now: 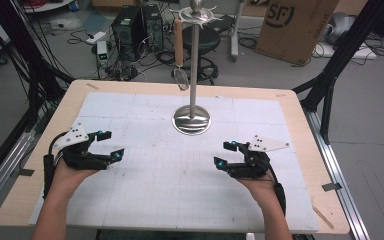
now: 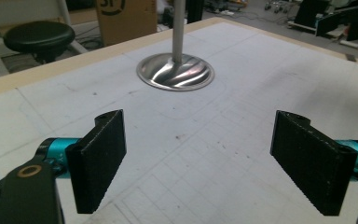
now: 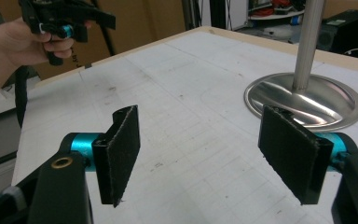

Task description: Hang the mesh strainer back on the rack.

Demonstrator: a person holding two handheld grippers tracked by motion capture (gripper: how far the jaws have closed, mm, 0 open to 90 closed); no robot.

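Grippers are held low over the white mat at the near side of the table. The left gripper is seen with its jaws spread wide and nothing between them; the right gripper is likewise parted and empty. Both are pointed inward and forward, toward the metal stand, which is set upright beyond them, mid-table, its pole vertical. From its top a wooden-handled utensil is hung lengthwise downward. Its lower head is hard to make out. In both gripper views the pole is cut off.
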